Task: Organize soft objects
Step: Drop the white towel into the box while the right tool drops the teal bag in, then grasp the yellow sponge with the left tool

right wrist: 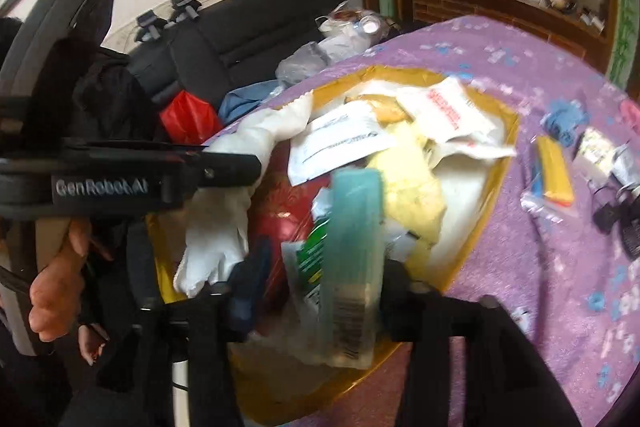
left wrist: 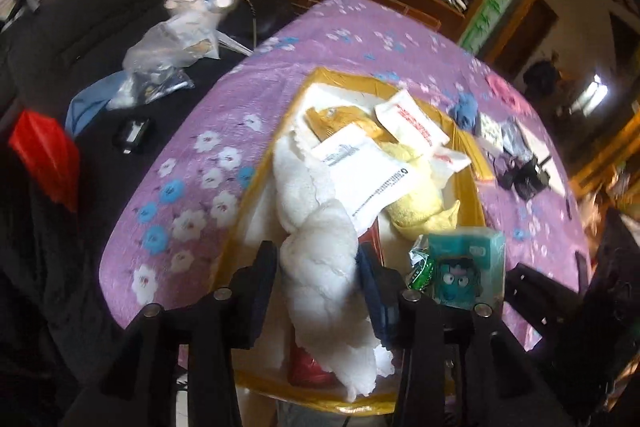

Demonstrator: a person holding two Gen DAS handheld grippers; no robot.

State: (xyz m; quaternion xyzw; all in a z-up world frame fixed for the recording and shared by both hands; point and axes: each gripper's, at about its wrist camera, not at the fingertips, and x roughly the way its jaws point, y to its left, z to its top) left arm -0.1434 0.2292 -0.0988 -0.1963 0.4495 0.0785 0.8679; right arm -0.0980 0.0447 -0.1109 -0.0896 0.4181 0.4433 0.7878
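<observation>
A yellow-rimmed box (left wrist: pixel 468 195) on the purple bedcover holds soft things: a yellow cloth (left wrist: pixel 416 203), white printed packets (left wrist: pixel 416 123) and a red item (left wrist: pixel 308 367). A fluffy white towel (left wrist: pixel 320 287) hangs down into the box between the fingers of my left gripper (left wrist: pixel 320 291), whose jaws stand open and loose around it. In the right wrist view a blurred teal tissue pack (right wrist: pixel 352 267) stands upright between the spread jaws of my right gripper (right wrist: pixel 324 287), with a gap at the left pad. The same pack (left wrist: pixel 466 267) shows a cartoon face, with a green packet (left wrist: pixel 420 267) beside it.
The purple floral bedcover (left wrist: pixel 180 167) spreads round the box. A blue cloth ball (left wrist: pixel 464 111), a black charger (left wrist: pixel 524 175) and a yellow packet (right wrist: pixel 554 167) lie right of it. A black sofa (left wrist: pixel 100 7) with plastic bags (left wrist: pixel 168 47) and a red bag (left wrist: pixel 44 155) stands left. A hand (right wrist: pixel 52 287) grips the left tool.
</observation>
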